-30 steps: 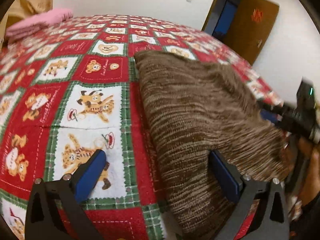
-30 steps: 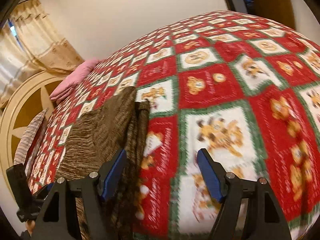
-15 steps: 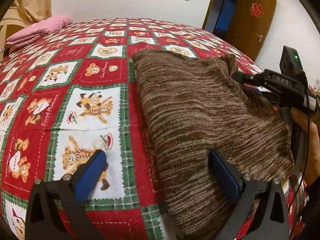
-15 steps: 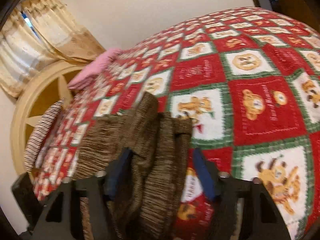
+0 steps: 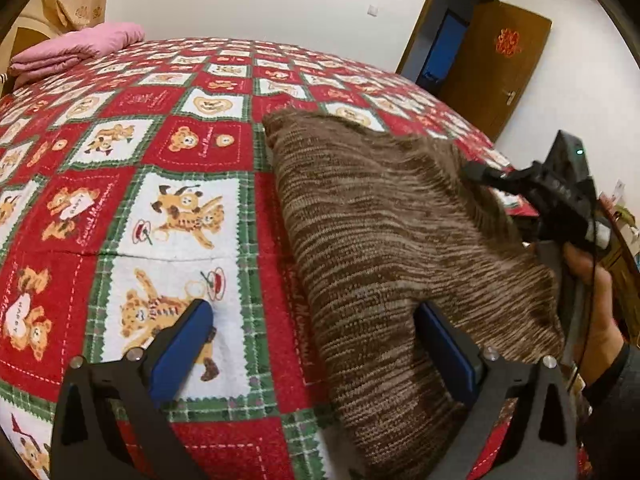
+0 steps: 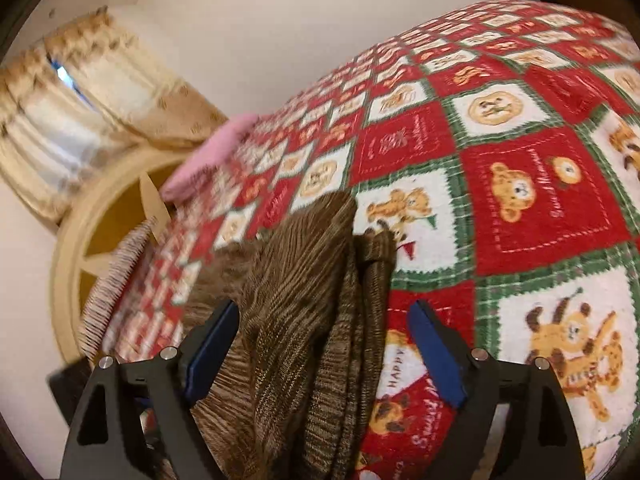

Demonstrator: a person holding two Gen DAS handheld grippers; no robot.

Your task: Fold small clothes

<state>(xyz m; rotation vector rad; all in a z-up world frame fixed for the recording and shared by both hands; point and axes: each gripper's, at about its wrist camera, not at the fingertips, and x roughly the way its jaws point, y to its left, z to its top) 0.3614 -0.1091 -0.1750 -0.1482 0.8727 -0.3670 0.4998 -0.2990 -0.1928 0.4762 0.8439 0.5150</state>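
Observation:
A brown striped knit garment [image 5: 384,240] lies folded on a red, white and green bear-print blanket [image 5: 132,184]. My left gripper [image 5: 316,344] is open at the garment's near edge, its right finger [image 5: 448,352] tucked under a fold, its left finger [image 5: 180,348] over the blanket. My right gripper [image 6: 324,352] is open with the garment's bunched side edge [image 6: 316,304] between its fingers. It also shows in the left wrist view [image 5: 560,192], at the garment's far right side, held by a hand.
A folded pink cloth [image 5: 76,48] lies at the blanket's far left corner. A brown door [image 5: 496,64] stands open at the back right. A curtain [image 6: 92,92] and a curved wooden headboard [image 6: 96,240] are beyond the blanket's edge.
My right gripper has moved in from the bare blanket onto the garment's side edge, so the cloth now sits between its fingers. The left gripper has hardly moved.

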